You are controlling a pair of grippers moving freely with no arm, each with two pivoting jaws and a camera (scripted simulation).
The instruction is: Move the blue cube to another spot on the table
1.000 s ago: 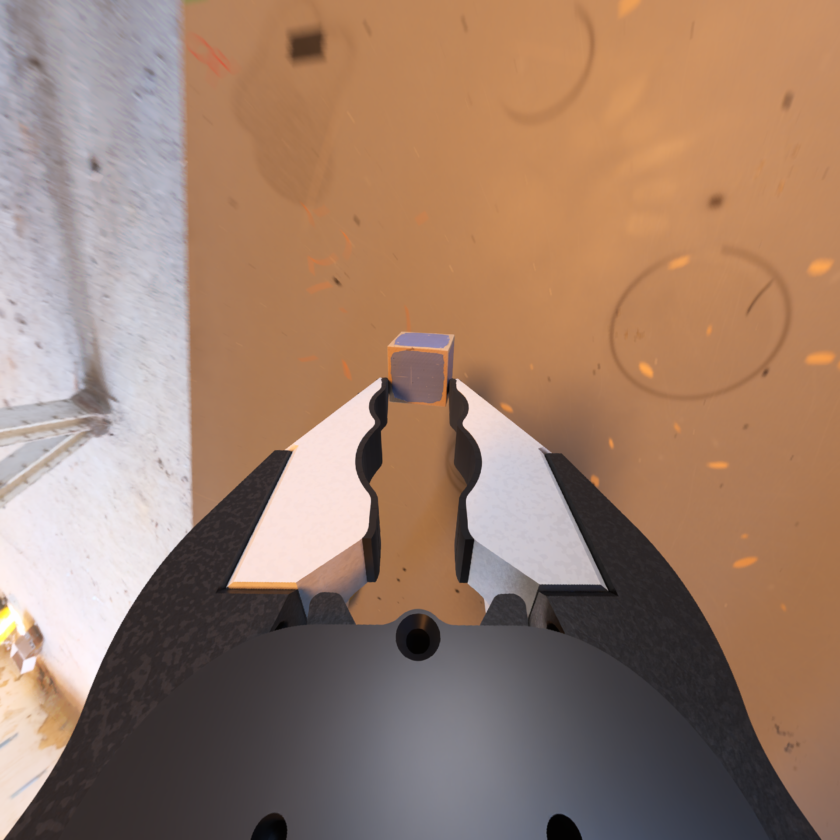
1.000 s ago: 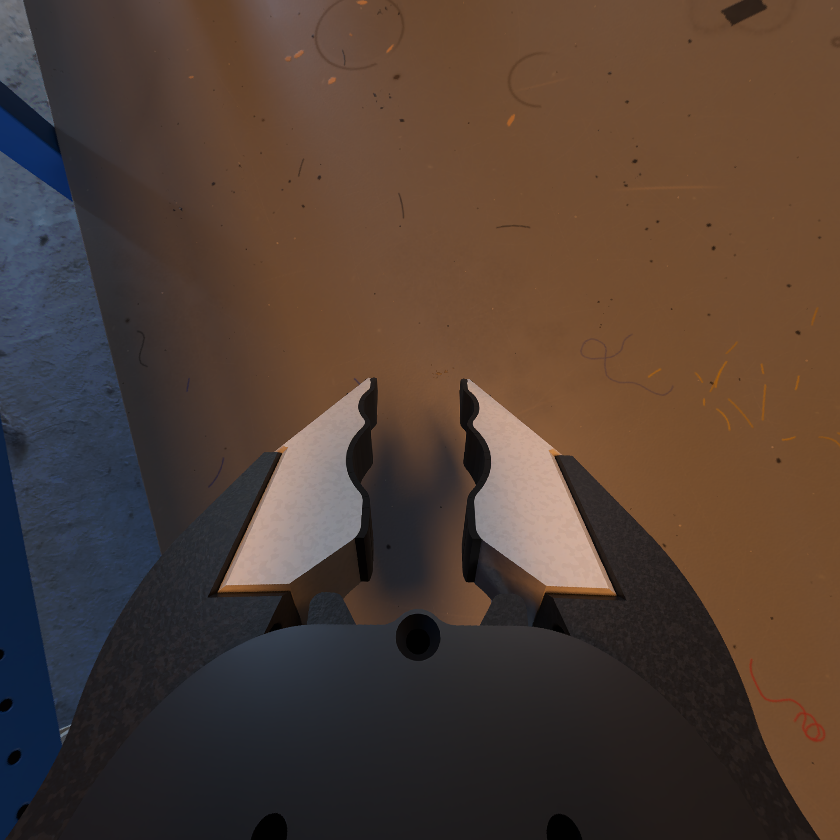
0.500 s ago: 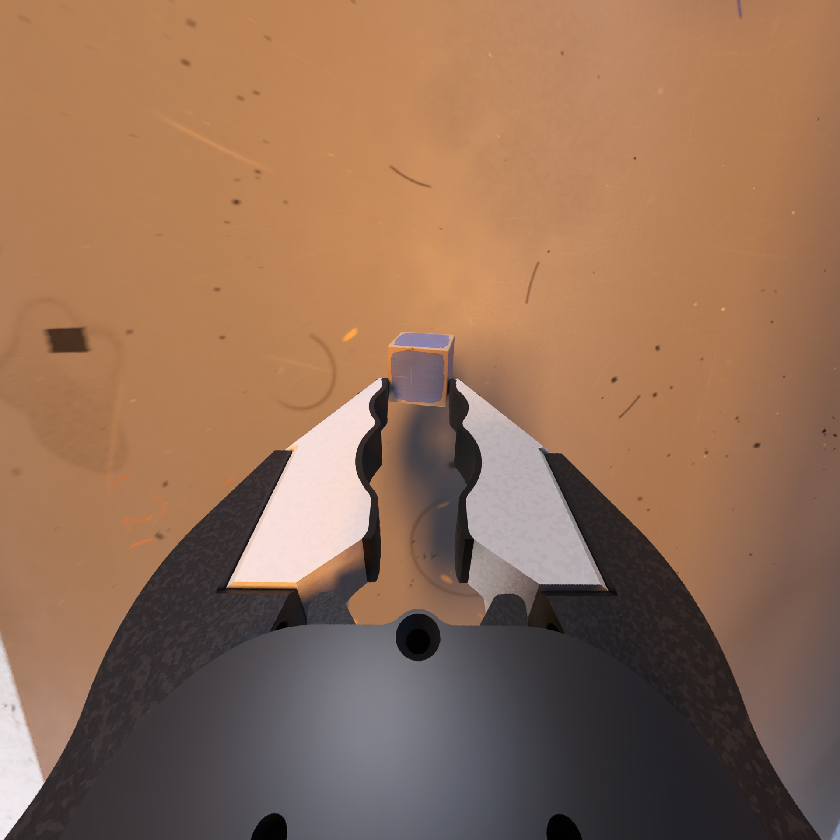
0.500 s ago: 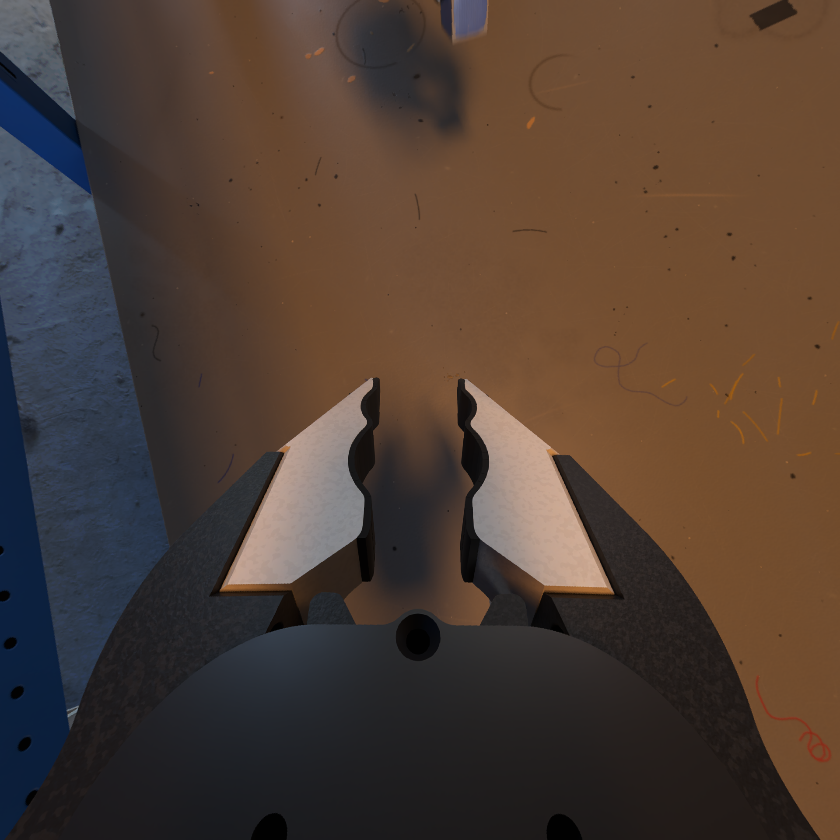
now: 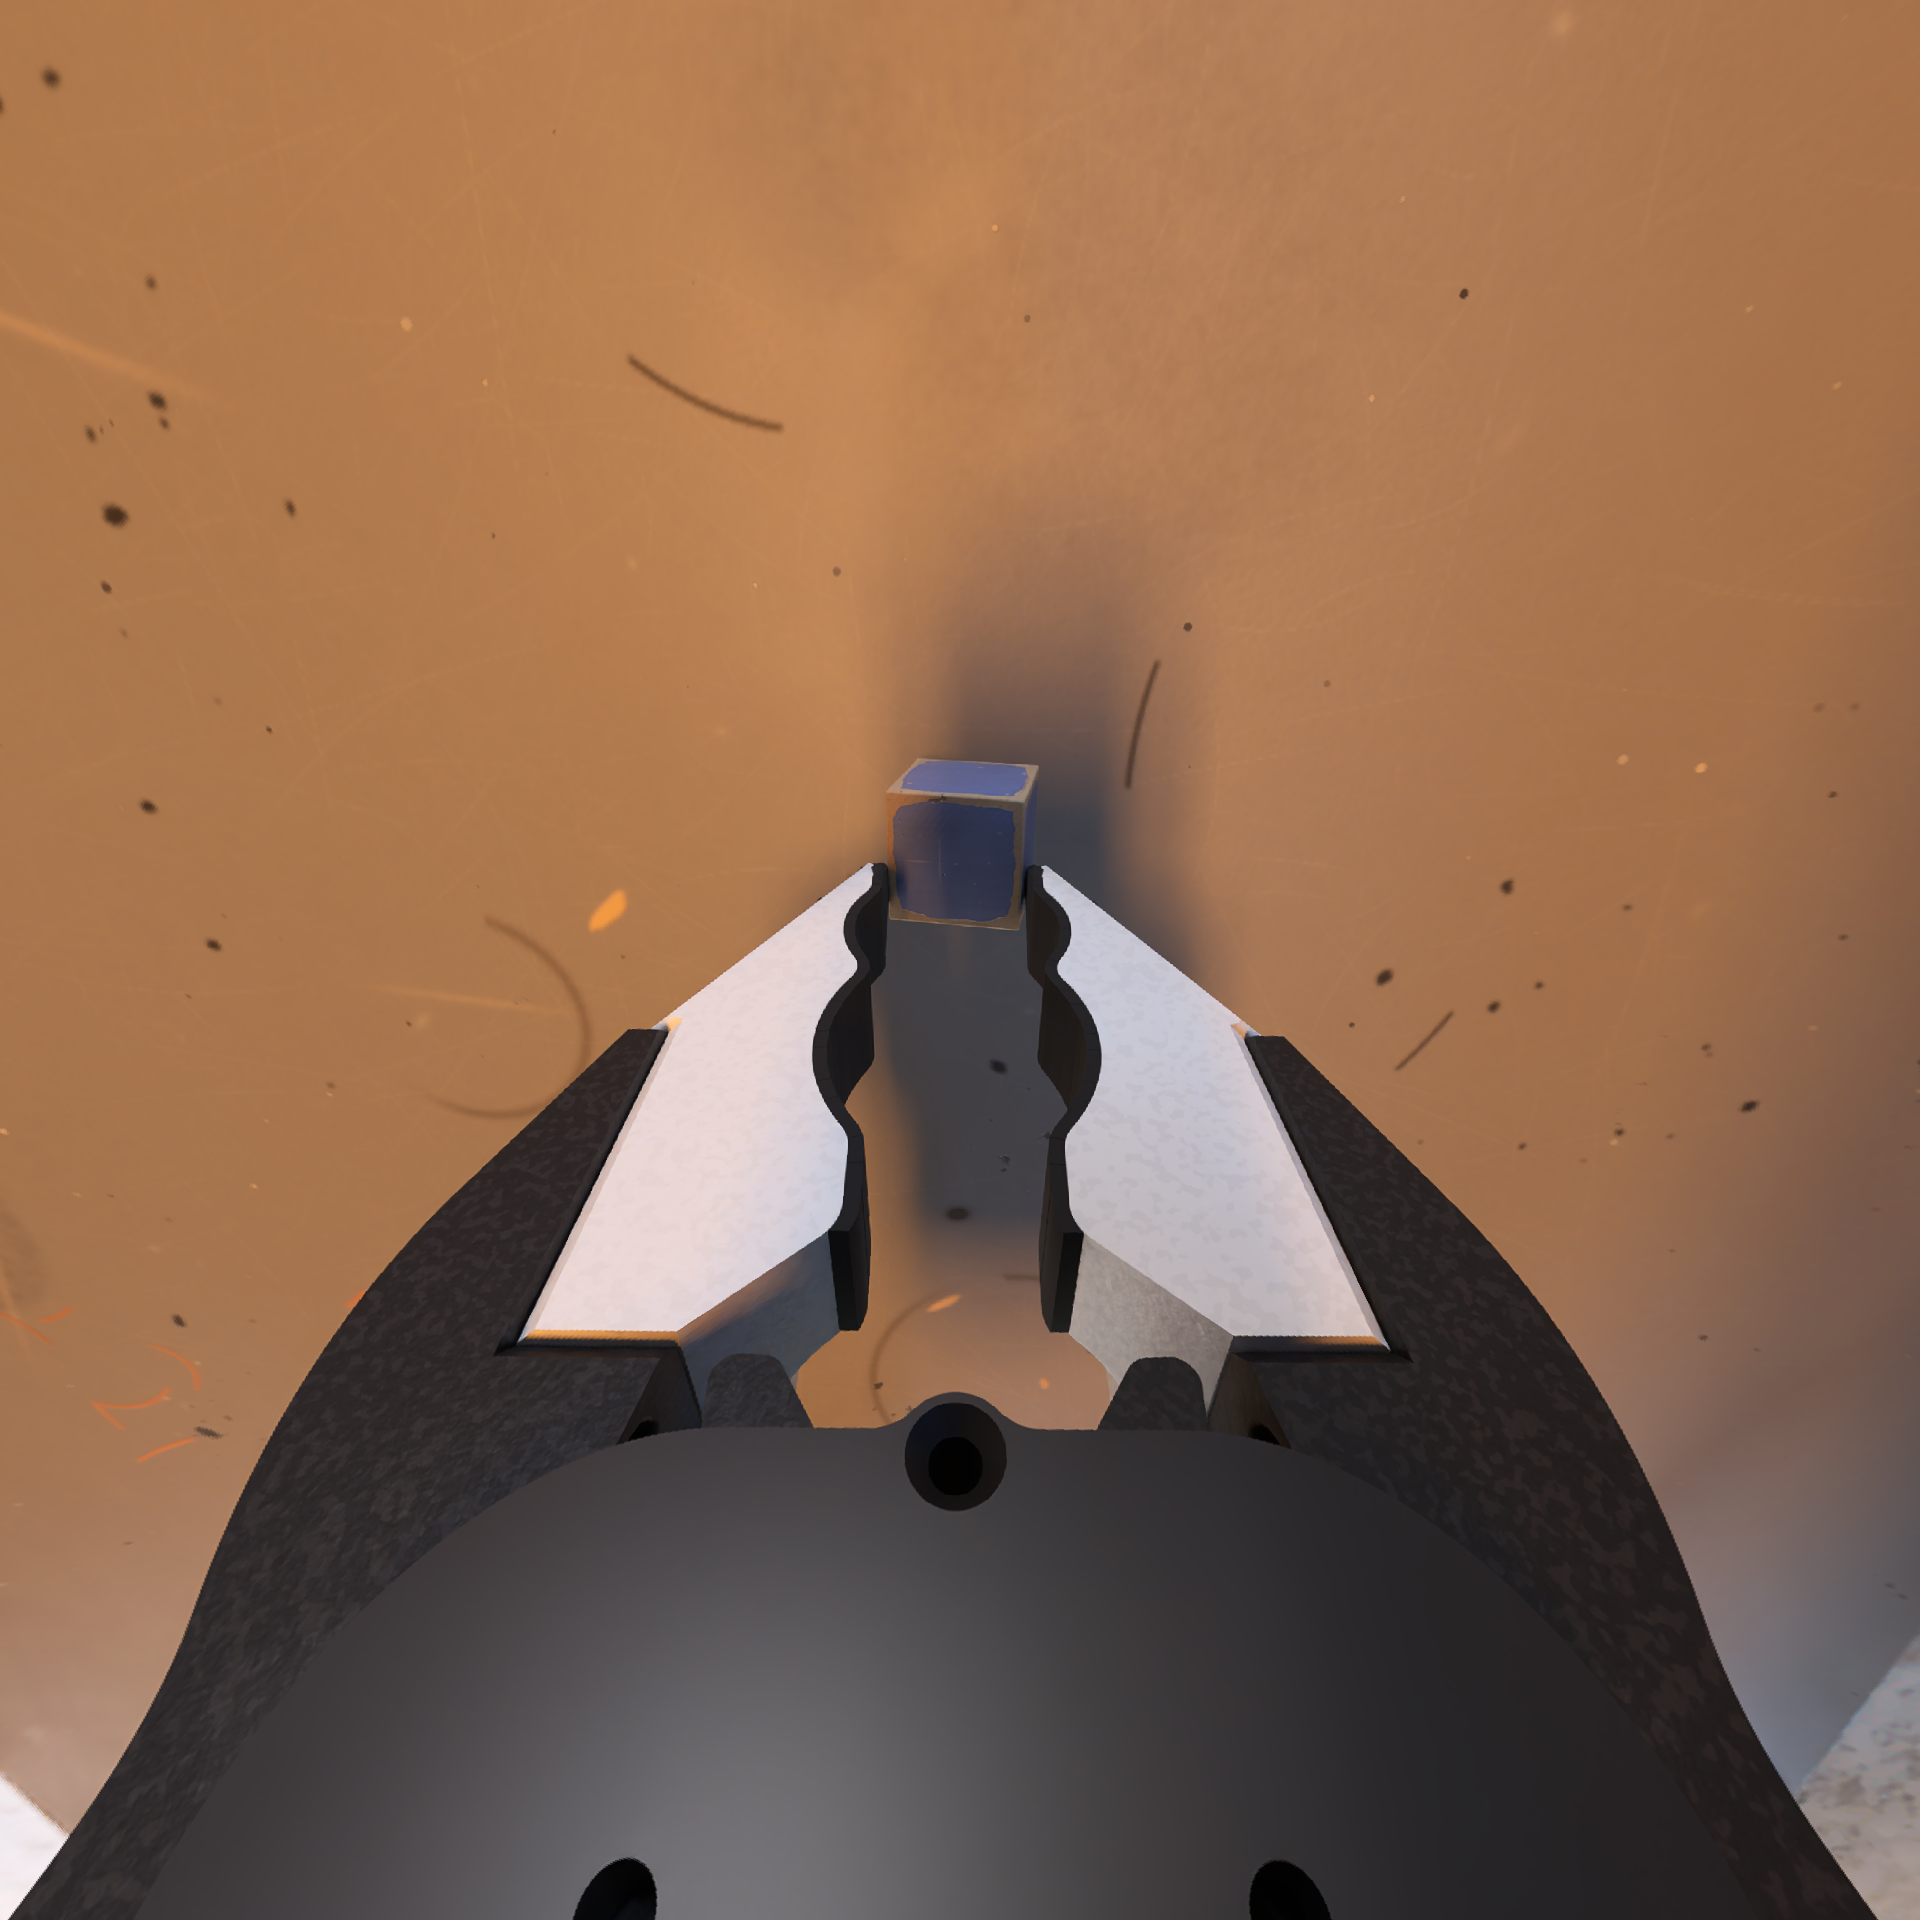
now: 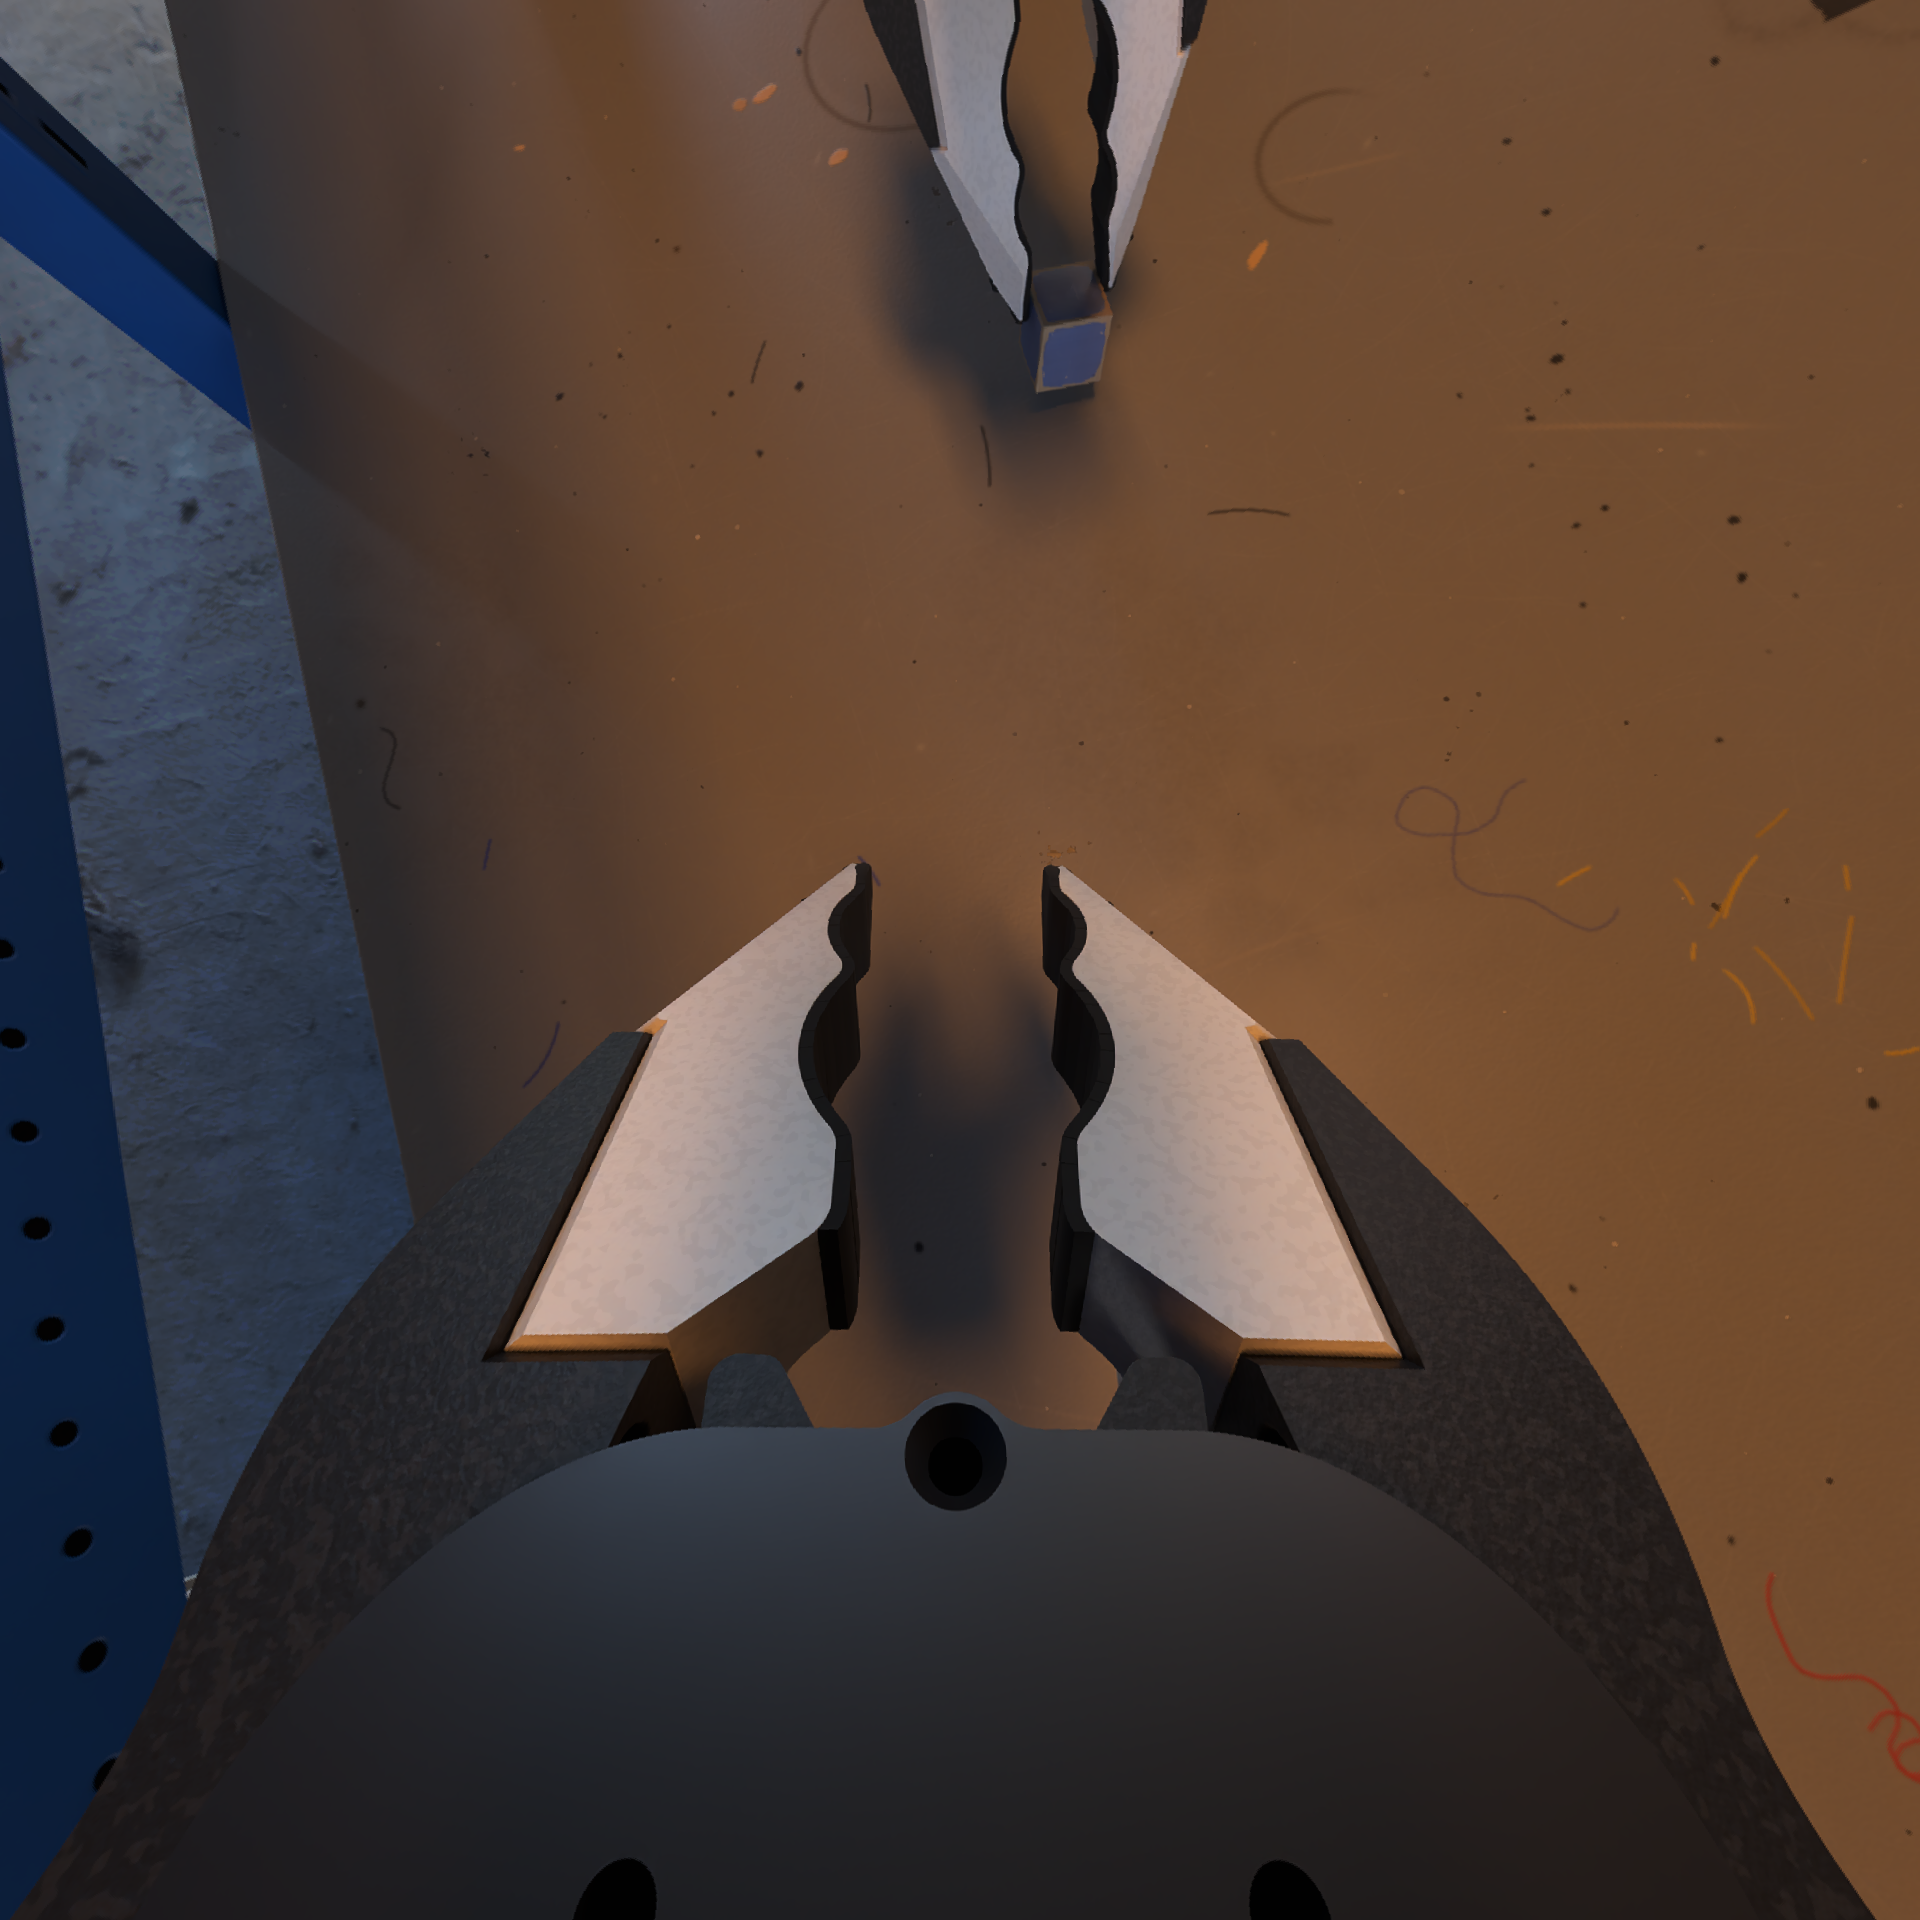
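Observation:
The blue cube (image 5: 958, 847) has pale worn edges and sits pinched between the tips of my left gripper (image 5: 956, 883), which is shut on it. Its shadow falls on the brown table (image 5: 1351, 416) just past it, so it hangs low over the surface. In the right wrist view the cube (image 6: 1072, 348) and the left gripper (image 6: 1060, 286) come down from the top edge, far ahead of my right gripper (image 6: 954, 878). My right gripper is open and empty above the table.
The table (image 6: 1351, 623) is scratched and speckled. Its left edge runs down the right wrist view, with grey floor (image 6: 156, 727) and a blue perforated frame (image 6: 42, 1247) beyond. Grey floor (image 5: 1870, 1766) shows at the bottom right of the left wrist view.
My left gripper has carried the cube across the table and lower, into the right wrist view. The cube's shadow has closed in on it. My right gripper has barely moved.

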